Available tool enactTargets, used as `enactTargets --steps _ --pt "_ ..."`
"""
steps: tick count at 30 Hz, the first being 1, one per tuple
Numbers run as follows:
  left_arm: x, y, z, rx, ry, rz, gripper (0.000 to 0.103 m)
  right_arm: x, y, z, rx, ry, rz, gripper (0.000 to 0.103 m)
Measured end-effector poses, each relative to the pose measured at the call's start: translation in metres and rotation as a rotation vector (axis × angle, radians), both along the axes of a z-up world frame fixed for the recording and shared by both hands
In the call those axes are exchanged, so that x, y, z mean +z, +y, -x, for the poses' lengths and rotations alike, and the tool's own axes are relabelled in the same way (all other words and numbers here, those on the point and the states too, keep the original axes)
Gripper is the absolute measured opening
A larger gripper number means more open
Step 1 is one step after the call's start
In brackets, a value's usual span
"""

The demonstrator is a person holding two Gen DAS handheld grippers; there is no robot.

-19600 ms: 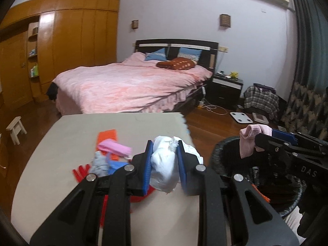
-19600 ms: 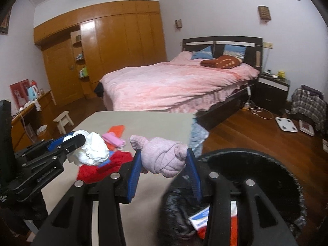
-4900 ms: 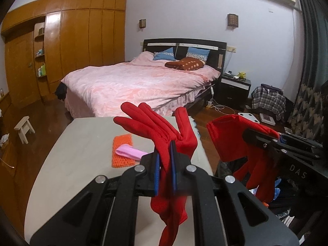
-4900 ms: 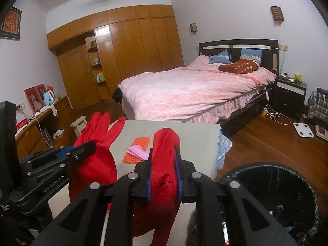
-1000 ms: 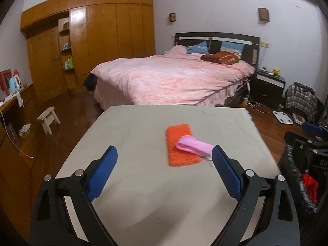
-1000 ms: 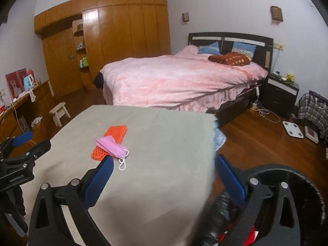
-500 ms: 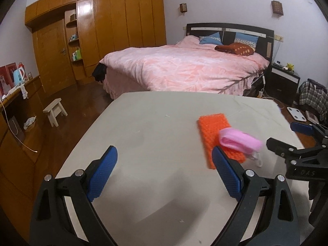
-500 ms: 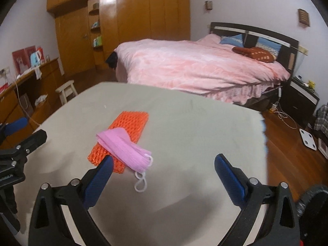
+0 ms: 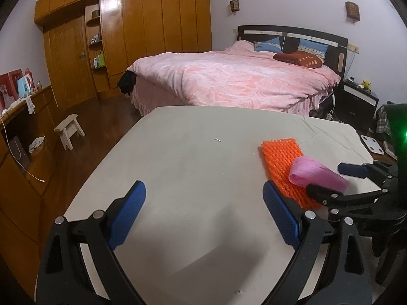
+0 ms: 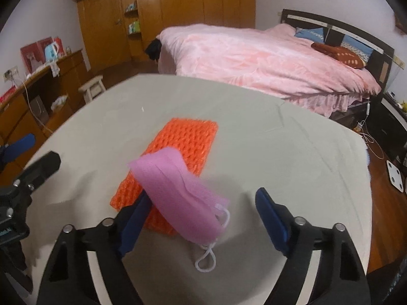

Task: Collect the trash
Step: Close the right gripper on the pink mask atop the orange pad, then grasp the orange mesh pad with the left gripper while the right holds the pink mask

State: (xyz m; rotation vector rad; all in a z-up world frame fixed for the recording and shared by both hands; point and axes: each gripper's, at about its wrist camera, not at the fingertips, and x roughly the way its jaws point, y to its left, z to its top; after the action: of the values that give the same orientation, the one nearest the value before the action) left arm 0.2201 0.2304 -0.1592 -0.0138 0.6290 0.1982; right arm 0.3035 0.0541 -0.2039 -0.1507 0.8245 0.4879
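A pink face mask (image 10: 178, 190) with white ear loops lies across the near end of an orange foam net (image 10: 183, 142) on the grey-covered table (image 10: 292, 152). My right gripper (image 10: 203, 211) straddles the mask and its jaws are closing; the left pad is at the mask's edge, the right pad stands clear of it. In the left wrist view the mask (image 9: 315, 175) and net (image 9: 282, 162) lie to the right, with the right gripper (image 9: 330, 180) over them. My left gripper (image 9: 203, 203) hangs open over bare tabletop (image 9: 190, 152), holding nothing; the left gripper (image 10: 35, 152) also shows at the right wrist view's left edge.
A bed with a pink cover (image 9: 236, 81) stands beyond the table. A small white stool (image 9: 70, 129) and a wooden wardrobe (image 9: 152, 33) are on the left. A white bathroom scale (image 9: 372, 145) lies on the wooden floor at right.
Both grippers have come down toward the table. The right gripper has moved in around the pink mask and its jaws have narrowed. The left gripper has shifted left of the net, still wide open.
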Motion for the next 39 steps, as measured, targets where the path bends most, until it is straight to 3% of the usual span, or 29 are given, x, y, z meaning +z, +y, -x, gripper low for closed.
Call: enactTargets --steps 3,7,10,21,31,39 --pt "-0.002 -0.001 0.001 0.003 0.002 0.006 0.091 -0.001 0.003 0.002 0.024 0.015 -0.016 0.064" --pt "-0.003 -0.001 0.0 0.006 0.006 0.009 0.091 0.003 0.002 0.005 0.057 0.027 -0.051 0.037" --pt "-0.003 -0.002 0.0 0.001 0.005 0.009 0.091 0.007 -0.002 0.009 0.057 0.024 -0.073 0.03" --pt "-0.001 -0.026 -0.005 -0.034 0.007 0.013 0.091 0.017 -0.032 0.013 0.007 0.013 -0.127 0.03" --pt "-0.009 -0.062 -0.029 -0.1 0.039 0.052 0.09 0.016 -0.081 0.001 -0.147 0.009 -0.131 0.03" --pt "-0.025 -0.081 -0.057 -0.122 0.102 0.104 0.079 0.012 -0.097 -0.003 -0.192 0.015 -0.149 0.03"
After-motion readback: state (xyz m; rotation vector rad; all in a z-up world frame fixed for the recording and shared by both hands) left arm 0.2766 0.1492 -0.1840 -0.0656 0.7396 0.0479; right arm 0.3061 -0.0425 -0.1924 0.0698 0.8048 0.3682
